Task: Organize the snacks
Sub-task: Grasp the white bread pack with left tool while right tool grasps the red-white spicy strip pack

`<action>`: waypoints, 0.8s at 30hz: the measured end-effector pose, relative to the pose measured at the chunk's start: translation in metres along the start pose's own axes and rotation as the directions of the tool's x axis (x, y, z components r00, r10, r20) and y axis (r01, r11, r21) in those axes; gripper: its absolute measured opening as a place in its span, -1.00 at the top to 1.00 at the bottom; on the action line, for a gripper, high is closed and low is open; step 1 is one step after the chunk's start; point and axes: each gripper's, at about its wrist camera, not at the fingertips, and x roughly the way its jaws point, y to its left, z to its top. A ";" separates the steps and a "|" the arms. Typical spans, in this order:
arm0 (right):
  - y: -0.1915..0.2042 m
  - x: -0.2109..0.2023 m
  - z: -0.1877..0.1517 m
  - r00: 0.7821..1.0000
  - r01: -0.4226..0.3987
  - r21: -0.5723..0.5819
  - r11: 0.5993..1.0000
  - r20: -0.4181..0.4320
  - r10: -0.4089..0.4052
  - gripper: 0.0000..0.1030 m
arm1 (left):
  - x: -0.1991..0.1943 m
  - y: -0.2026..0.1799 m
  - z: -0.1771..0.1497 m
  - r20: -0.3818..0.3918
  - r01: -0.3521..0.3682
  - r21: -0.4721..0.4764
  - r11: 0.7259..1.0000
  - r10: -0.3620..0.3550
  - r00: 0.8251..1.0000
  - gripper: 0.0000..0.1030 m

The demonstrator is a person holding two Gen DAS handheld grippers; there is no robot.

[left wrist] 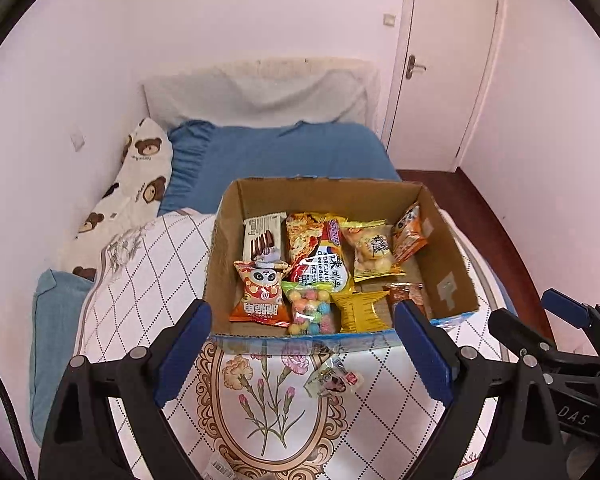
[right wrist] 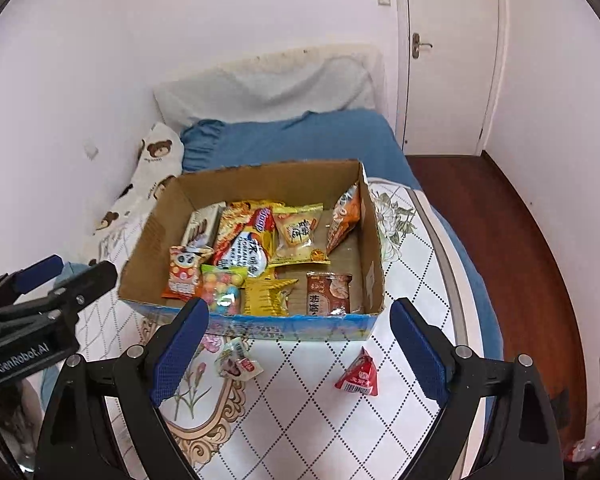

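An open cardboard box (left wrist: 452, 256) (right wrist: 148, 248) sits on a white patterned quilt and holds several snack packs, among them a panda bag (left wrist: 260, 294) and a pack of coloured candy balls (left wrist: 311, 308). A small clear-wrapped snack (left wrist: 332, 380) (right wrist: 238, 364) lies on the quilt in front of the box. A red triangular packet (right wrist: 360, 376) lies to its right. My left gripper (left wrist: 302, 354) hangs open above the quilt just before the box, nothing between its fingers. My right gripper (right wrist: 300, 354) is open and empty over the two loose snacks.
The quilt (left wrist: 140, 280) covers a bed with a blue sheet (left wrist: 284, 152) and a bear-print pillow (left wrist: 140, 184) against the left wall. A white door (left wrist: 440, 64) stands at the back right. Dark wooden floor (right wrist: 520, 240) runs along the bed's right side.
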 end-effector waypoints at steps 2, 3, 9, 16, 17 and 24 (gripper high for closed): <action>0.002 -0.006 -0.003 1.000 -0.007 0.003 1.000 0.006 0.007 -0.83 | -0.008 -0.001 -0.005 0.014 0.002 -0.005 1.000 -0.002 1.000 -0.81; 0.003 -0.008 -0.004 1.000 -0.010 0.005 1.000 0.007 0.010 -0.83 | -0.011 -0.001 -0.007 0.014 0.005 -0.008 1.000 -0.005 1.000 -0.81; -0.009 -0.007 -0.031 0.998 -0.036 0.065 0.997 -0.058 0.040 -0.83 | -0.009 0.009 -0.030 -0.036 -0.009 -0.046 0.999 0.007 0.999 -0.81; -0.061 0.029 -0.117 0.951 0.026 0.219 0.975 -0.305 0.043 -0.83 | 0.020 0.034 -0.092 -0.208 -0.073 -0.071 0.995 0.057 0.976 -0.82; -0.073 0.036 -0.136 0.935 0.045 0.268 0.962 -0.350 0.054 -0.83 | 0.026 0.037 -0.102 -0.241 -0.079 -0.074 0.994 0.059 0.969 -0.82; -0.147 0.054 -0.265 0.842 0.146 0.701 0.698 -0.458 0.284 -0.83 | 0.050 0.055 -0.164 -0.414 -0.119 -0.118 0.986 0.060 0.908 -0.82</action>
